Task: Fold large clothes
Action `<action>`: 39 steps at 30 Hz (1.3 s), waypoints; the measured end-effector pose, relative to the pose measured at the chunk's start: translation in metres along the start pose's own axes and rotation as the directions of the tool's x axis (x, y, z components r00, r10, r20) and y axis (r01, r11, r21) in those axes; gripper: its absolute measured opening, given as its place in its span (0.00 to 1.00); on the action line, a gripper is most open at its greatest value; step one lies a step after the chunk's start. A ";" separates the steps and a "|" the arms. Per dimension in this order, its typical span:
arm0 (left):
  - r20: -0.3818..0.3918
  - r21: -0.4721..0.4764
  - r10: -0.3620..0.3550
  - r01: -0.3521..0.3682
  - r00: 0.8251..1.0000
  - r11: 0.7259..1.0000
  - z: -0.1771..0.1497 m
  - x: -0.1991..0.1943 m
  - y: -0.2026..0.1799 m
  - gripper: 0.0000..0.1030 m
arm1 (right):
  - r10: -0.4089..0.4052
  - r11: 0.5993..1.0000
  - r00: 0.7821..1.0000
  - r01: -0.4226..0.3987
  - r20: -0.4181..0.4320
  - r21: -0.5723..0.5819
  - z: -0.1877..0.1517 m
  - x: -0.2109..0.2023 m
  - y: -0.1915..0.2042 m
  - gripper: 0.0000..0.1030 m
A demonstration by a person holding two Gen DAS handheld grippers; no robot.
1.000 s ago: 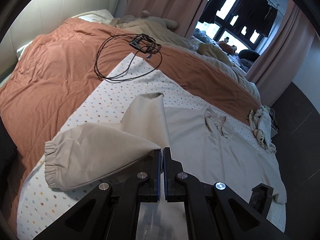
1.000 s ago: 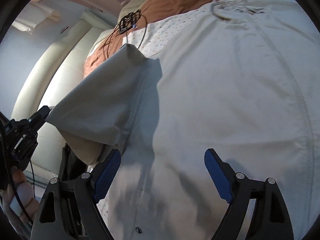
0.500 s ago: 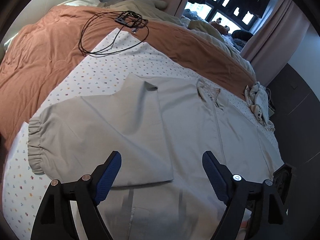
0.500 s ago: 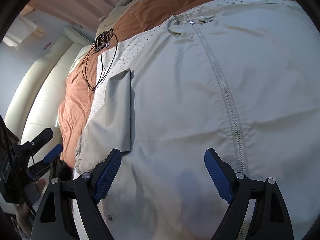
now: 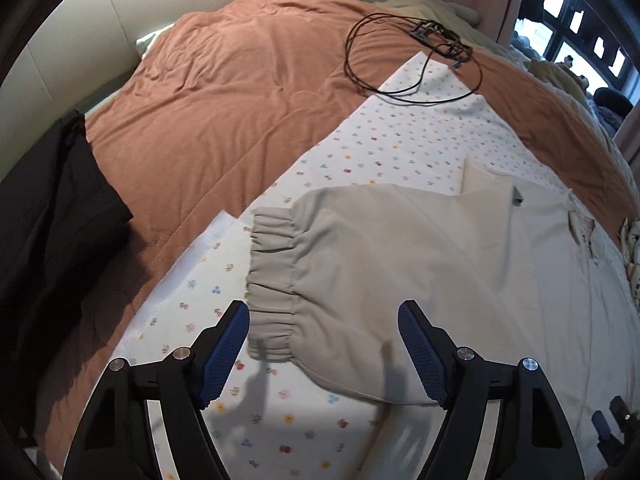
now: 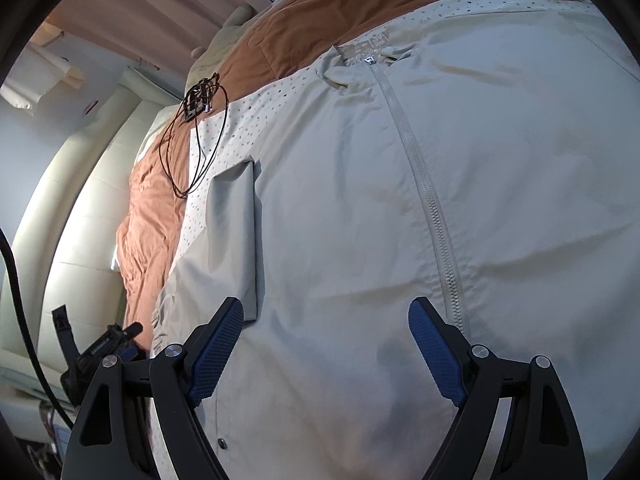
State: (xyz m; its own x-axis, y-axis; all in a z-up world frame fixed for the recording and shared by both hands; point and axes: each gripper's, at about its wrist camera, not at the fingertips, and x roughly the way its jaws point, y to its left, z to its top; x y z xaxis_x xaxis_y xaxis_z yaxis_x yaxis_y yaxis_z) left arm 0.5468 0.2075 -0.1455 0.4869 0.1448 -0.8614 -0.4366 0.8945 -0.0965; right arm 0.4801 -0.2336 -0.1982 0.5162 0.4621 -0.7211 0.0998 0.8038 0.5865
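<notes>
Two grippers are in my hands and both have their fingers spread wide, holding nothing. My left gripper (image 5: 323, 354) hovers over the elastic cuff (image 5: 272, 280) of a beige sleeve (image 5: 384, 256), which lies folded across the front of the zip-up jacket (image 6: 460, 208). The jacket is spread flat on a white dotted sheet (image 5: 400, 140), itself laid over a rust-brown bedspread (image 5: 224, 92). My right gripper (image 6: 326, 350) hangs above the jacket's lower front, with the closed zipper (image 6: 432, 208) running just to the right of it up to the collar (image 6: 360, 56). A loop of black cable (image 5: 408, 60) rests at the far corner of the sheet, partly on the bedspread. Dark fabric (image 5: 52, 208) sits at the left edge of the bed in my left view; I cannot tell what it is.
</notes>
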 end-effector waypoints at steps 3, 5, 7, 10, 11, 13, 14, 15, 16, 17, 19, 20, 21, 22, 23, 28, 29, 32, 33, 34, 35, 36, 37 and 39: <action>-0.001 0.015 0.072 -0.072 0.997 0.997 0.001 0.015 0.010 0.73 | 0.009 1.000 1.000 -0.009 0.008 0.001 0.002 -0.003 0.002 0.84; -0.010 0.007 0.099 -0.099 0.995 0.995 0.001 0.025 0.016 0.71 | 0.010 1.000 1.000 -0.010 0.013 -0.007 0.002 -0.005 0.005 0.84; -0.036 -0.014 0.048 -0.049 0.998 0.999 -0.002 0.035 0.019 0.63 | 0.005 1.000 1.000 -0.005 0.013 -0.020 0.003 -0.005 0.006 0.84; -0.079 0.006 0.020 -0.019 0.997 1.000 -0.009 0.051 0.013 0.54 | -0.004 1.000 1.000 0.004 0.011 -0.016 0.003 -0.004 0.005 0.84; -0.077 0.016 0.046 -0.045 0.996 0.999 -0.010 0.052 0.011 0.46 | -0.004 1.000 1.000 0.005 0.011 -0.016 0.003 -0.004 0.005 0.84; -0.062 -0.040 0.041 -0.044 0.997 0.998 -0.011 0.049 0.016 0.33 | -0.002 1.000 1.000 0.002 0.015 -0.023 0.003 -0.005 0.005 0.84; -0.051 -0.092 0.008 -0.013 0.999 0.996 -0.010 0.045 0.022 0.30 | -0.001 1.000 1.000 0.001 0.019 -0.026 0.003 -0.007 0.005 0.84; -0.033 -0.119 -0.014 0.010 0.999 0.993 -0.008 0.039 0.025 0.27 | -0.002 1.000 1.000 0.003 0.024 -0.028 0.004 -0.009 0.004 0.84; -0.012 -0.115 -0.013 0.011 1.000 0.993 -0.006 0.031 0.023 0.04 | -0.007 1.000 0.999 0.007 0.032 -0.029 0.004 -0.011 0.004 0.84; 0.005 -0.097 0.000 0.000 1.000 0.995 -0.003 0.023 0.019 0.02 | -0.013 0.999 0.999 0.014 0.039 -0.031 0.004 -0.013 0.005 0.84; 0.057 -0.067 -0.011 0.014 0.998 0.998 0.002 0.003 0.010 0.02 | -0.022 0.999 0.999 0.023 0.046 -0.032 0.005 -0.016 0.005 0.84; 0.078 -0.051 -0.020 0.024 0.997 0.998 0.006 -0.007 0.004 0.02 | -0.020 0.999 0.999 0.022 0.048 -0.030 0.005 -0.018 0.005 0.84; 0.099 -0.037 -0.034 0.037 0.995 0.999 0.009 -0.018 -0.002 0.02 | -0.017 0.999 0.999 0.018 0.049 -0.028 0.005 -0.020 0.006 0.84; 0.117 -0.020 -0.049 0.052 0.992 0.998 0.011 -0.028 -0.009 0.02 | -0.014 1.000 0.999 0.015 0.049 -0.026 0.005 -0.021 0.006 0.84; 0.133 -0.001 -0.067 0.068 0.989 0.998 0.014 -0.038 -0.017 0.02 | -0.012 1.000 0.999 0.013 0.051 -0.025 0.005 -0.023 0.007 0.84; 0.195 0.083 -0.161 0.147 0.968 0.986 0.023 -0.089 -0.060 0.02 | -0.009 0.999 0.998 0.011 0.066 -0.031 0.004 -0.035 0.009 0.84; 0.206 0.099 -0.181 0.163 0.962 0.982 0.023 -0.098 -0.069 0.02 | -0.008 0.999 0.998 0.010 0.069 -0.031 0.005 -0.038 0.008 0.84; 0.234 0.154 -0.237 0.205 0.943 0.967 0.023 -0.128 -0.097 0.02 | 0.001 0.999 0.997 0.002 0.082 -0.035 0.006 -0.045 0.007 0.84; 0.241 0.172 -0.255 0.217 0.936 0.961 0.023 -0.137 -0.106 0.02 | 0.010 0.999 0.996 -0.007 0.084 -0.036 0.007 -0.046 0.005 0.84; 0.248 0.191 -0.270 0.226 0.930 0.955 0.023 -0.146 -0.115 0.02 | 0.010 0.999 0.996 -0.007 0.085 -0.033 0.008 -0.047 0.004 0.84; 0.255 0.209 -0.286 0.236 0.924 0.949 0.022 -0.154 -0.124 0.02 | 0.007 0.999 0.996 -0.004 0.091 -0.031 0.008 -0.049 0.002 0.84; 0.260 0.224 -0.303 0.248 0.917 0.942 0.022 -0.162 -0.133 0.02 | 0.004 0.999 0.995 0.000 0.097 -0.032 0.009 -0.050 0.001 0.84; 0.264 0.238 -0.319 0.259 0.910 0.936 0.020 -0.169 -0.141 0.02 | -0.001 0.999 0.995 0.005 0.102 -0.034 0.009 -0.052 0.000 0.84; 0.266 0.265 -0.351 0.282 0.898 0.922 0.018 -0.181 -0.159 0.02 | -0.002 1.000 0.995 0.005 0.104 -0.031 0.010 -0.054 -0.003 0.84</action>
State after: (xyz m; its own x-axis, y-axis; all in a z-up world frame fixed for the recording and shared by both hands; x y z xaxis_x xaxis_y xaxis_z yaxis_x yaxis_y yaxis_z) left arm 0.5416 0.0465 0.0350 0.7916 -0.0714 -0.6068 -0.0646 0.9778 -0.1994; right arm 0.4601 -0.2646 -0.1569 0.6013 0.4192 -0.6802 0.0762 0.8173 0.5711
